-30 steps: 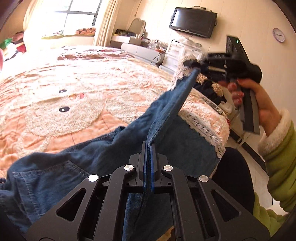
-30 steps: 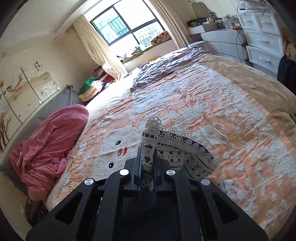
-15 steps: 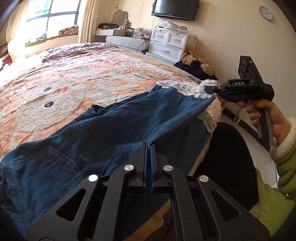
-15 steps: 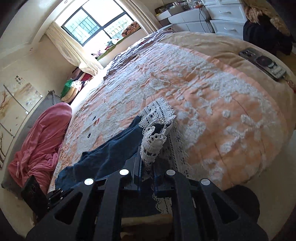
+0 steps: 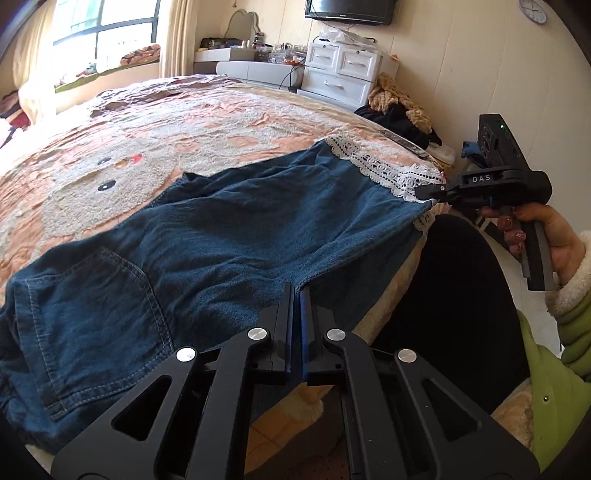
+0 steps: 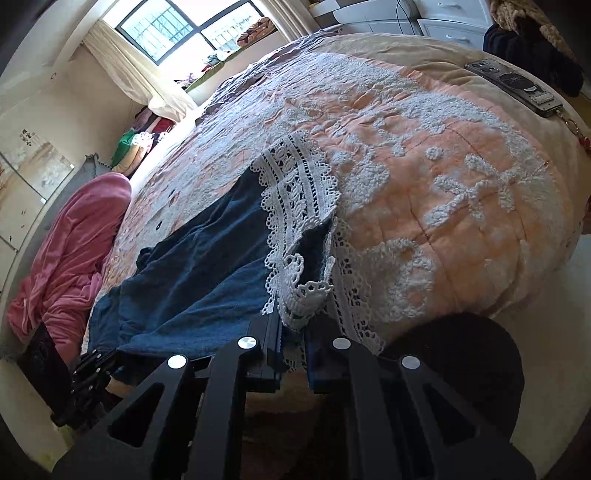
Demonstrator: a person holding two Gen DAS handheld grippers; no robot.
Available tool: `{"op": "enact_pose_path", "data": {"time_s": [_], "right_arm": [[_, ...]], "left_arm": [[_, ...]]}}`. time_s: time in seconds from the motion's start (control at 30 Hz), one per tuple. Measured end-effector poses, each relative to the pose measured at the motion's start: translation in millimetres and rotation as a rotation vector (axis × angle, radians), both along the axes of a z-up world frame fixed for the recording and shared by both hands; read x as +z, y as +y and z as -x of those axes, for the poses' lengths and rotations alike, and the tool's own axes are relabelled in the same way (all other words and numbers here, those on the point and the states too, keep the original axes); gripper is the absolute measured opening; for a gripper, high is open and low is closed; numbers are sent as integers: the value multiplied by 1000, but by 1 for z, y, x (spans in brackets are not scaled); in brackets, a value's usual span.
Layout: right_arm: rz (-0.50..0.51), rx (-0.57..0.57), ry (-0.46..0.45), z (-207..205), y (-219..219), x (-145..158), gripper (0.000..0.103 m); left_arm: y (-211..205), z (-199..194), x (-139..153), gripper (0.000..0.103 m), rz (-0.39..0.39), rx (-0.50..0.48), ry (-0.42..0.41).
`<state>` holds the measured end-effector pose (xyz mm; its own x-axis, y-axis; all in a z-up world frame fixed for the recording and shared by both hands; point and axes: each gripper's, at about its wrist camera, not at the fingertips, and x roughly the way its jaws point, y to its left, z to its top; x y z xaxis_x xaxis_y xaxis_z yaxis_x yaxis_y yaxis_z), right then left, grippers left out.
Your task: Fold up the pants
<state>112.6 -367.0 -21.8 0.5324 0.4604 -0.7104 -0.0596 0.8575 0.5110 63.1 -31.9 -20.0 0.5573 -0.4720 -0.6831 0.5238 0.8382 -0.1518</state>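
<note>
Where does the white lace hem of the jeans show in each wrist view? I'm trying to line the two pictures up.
Left wrist view: lace hem at upper right, pinched at its end by the right gripper.
Right wrist view: lace hem at centre, running down into that gripper's jaws.
Shared landmark: the phone on the bed's edge.

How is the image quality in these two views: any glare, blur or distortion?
Left wrist view: window blown out by glare, strong fisheye bowing of the bed, pants sharp. Right wrist view: window bright, lace hem crisp, dark corners.
</note>
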Motion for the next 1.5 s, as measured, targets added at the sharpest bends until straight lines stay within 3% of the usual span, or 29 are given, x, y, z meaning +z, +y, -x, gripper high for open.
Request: {"op": "enact_pose_path", "data": {"time_s": [0.2,0.3,0.4,0.5,0.67,0.8,0.9,0.93,0.97,1.1,1.33,1.5], "right_arm": [[60,-12,1,5,-6,1,22],[108,-27,-6,9,-10,5,34],[155,-63,-46,16,-14,16,37],[226,-73,-144,24,-6,35,40],[292,248,-270,31,69,46,52],[287,421,-229,25,116,27,52],[305,439,-168,18,129,12,53],[308,442,-168,20,130,11,53],[308,441,-177,22,129,12,54],[358,496,-262,39,134,21,58],[475,696,-394,67,174,18,59],[521,738,-402,70,194,7,55]], "left_arm": [[-6,3,-7,0,-31,-9,11],[-5,2,-7,0,-31,-10,11],[-5,3,-7,0,-32,-8,10],[-7,3,-9,0,-39,-10,12],[-10,5,-10,0,-45,-16,17],[-11,6,-13,7,-41,-23,33],[-9,11,-10,16,-32,-22,30],[-7,13,-8,24,-27,-21,27],[-4,16,-5,31,-27,-12,20],[16,31,7,38,-32,44,-13],[64,52,13,39,-130,211,-26],[68,58,7,39,-171,210,-16]]}}
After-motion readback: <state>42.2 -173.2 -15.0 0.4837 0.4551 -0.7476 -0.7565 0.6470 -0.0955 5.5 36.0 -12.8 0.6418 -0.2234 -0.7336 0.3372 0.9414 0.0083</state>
